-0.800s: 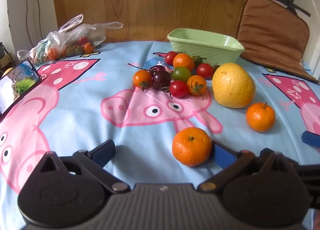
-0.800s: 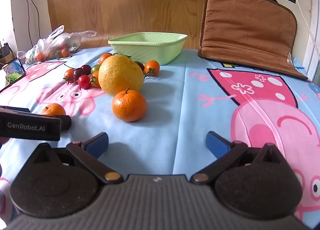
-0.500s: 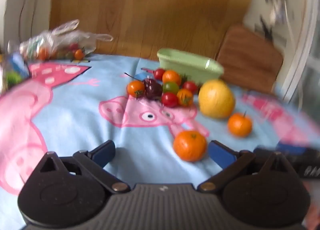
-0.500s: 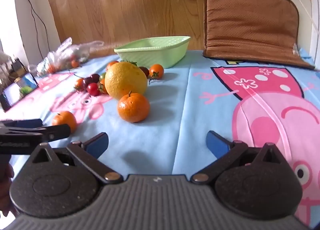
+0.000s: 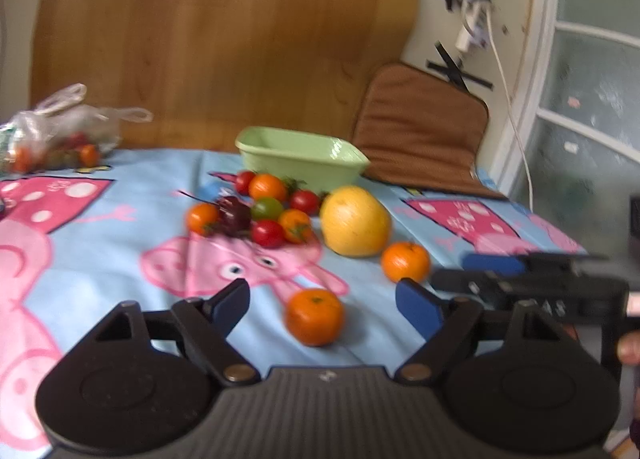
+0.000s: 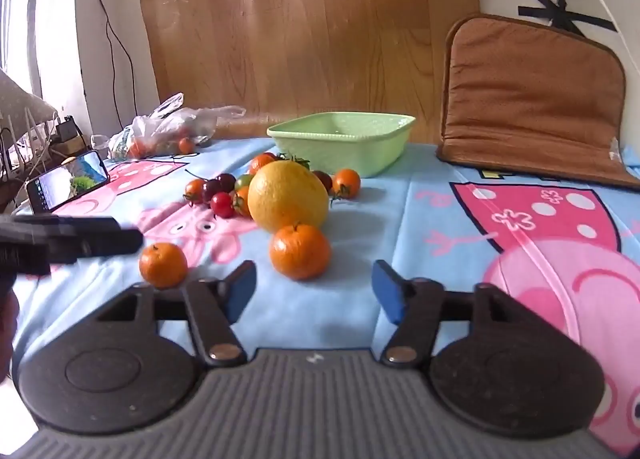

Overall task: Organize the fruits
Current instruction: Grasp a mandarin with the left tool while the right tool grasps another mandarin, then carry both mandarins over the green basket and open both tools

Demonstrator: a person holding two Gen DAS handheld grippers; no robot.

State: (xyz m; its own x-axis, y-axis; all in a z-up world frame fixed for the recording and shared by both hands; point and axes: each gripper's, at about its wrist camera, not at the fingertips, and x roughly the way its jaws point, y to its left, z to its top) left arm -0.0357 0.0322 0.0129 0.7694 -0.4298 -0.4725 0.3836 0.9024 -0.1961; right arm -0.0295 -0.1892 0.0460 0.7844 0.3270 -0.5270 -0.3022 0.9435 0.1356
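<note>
My left gripper (image 5: 324,307) is open and empty, with a small tangerine (image 5: 314,316) lying between its fingers on the cloth. My right gripper (image 6: 314,289) is open and empty, just short of a second tangerine (image 6: 300,251). A large yellow grapefruit (image 6: 288,196) sits behind it, also seen in the left wrist view (image 5: 355,221). A cluster of cherry tomatoes (image 5: 256,211) lies in front of the empty green bowl (image 5: 302,155). The bowl also shows in the right wrist view (image 6: 340,139).
A plastic bag of tomatoes (image 6: 168,131) lies at the back left. A phone (image 6: 68,181) lies at the left edge. A brown cushion (image 6: 532,99) leans on the wall at the back right. A wooden board (image 6: 312,27) stands behind the table.
Both grippers have swung: the left view turned right and rose, the right view turned left. The tangerines now lie near the gaps between the fingers. Both grippers stayed open.
</note>
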